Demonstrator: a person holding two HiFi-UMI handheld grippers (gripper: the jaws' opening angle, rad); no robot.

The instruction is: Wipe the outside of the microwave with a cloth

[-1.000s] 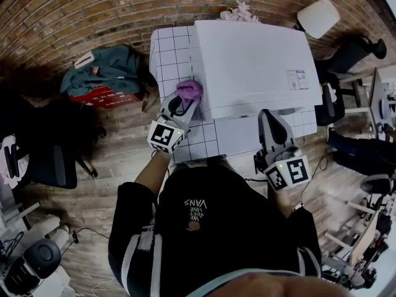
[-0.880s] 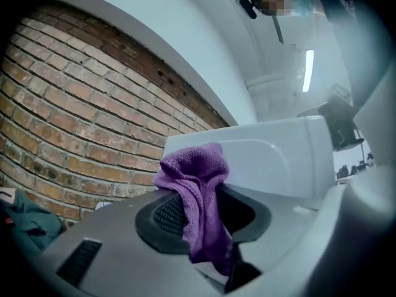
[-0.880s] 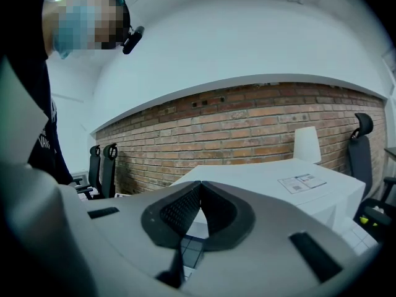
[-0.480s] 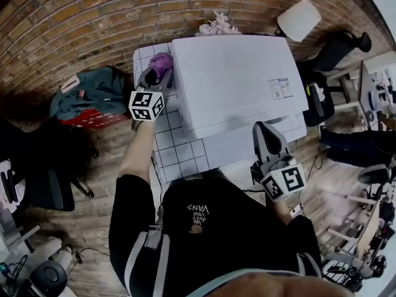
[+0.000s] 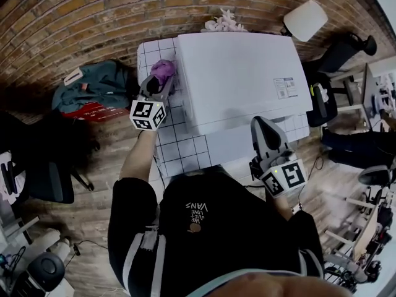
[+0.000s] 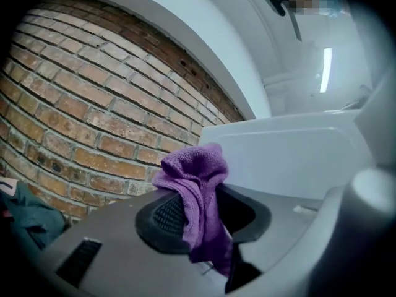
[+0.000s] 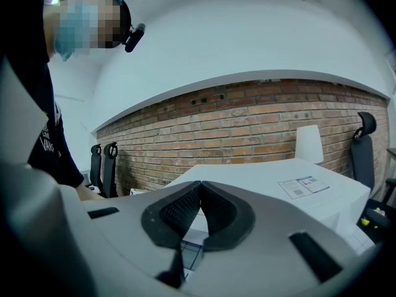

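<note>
A white microwave (image 5: 241,73) stands on a gridded white table (image 5: 185,147) against a brick wall. My left gripper (image 5: 162,78) is shut on a purple cloth (image 5: 162,68) and holds it against the microwave's left side, near the back. In the left gripper view the purple cloth (image 6: 199,190) bunches out between the jaws, with the microwave's white side (image 6: 291,156) just beyond. My right gripper (image 5: 263,129) is shut with nothing in it, at the microwave's front right. The right gripper view shows the shut gripper (image 7: 199,193) before the microwave top (image 7: 272,187).
A teal bag (image 5: 93,82) on a red box lies on the wooden floor at the left. A white lamp shade (image 5: 305,18) stands behind the microwave at the right. Black office chairs (image 5: 343,48) and desks crowd the right side. A pale pink rag (image 5: 223,22) lies behind the microwave.
My left gripper carried the cloth from the microwave's front left corner back along its left side, then came slightly forward. The right gripper has barely moved.
</note>
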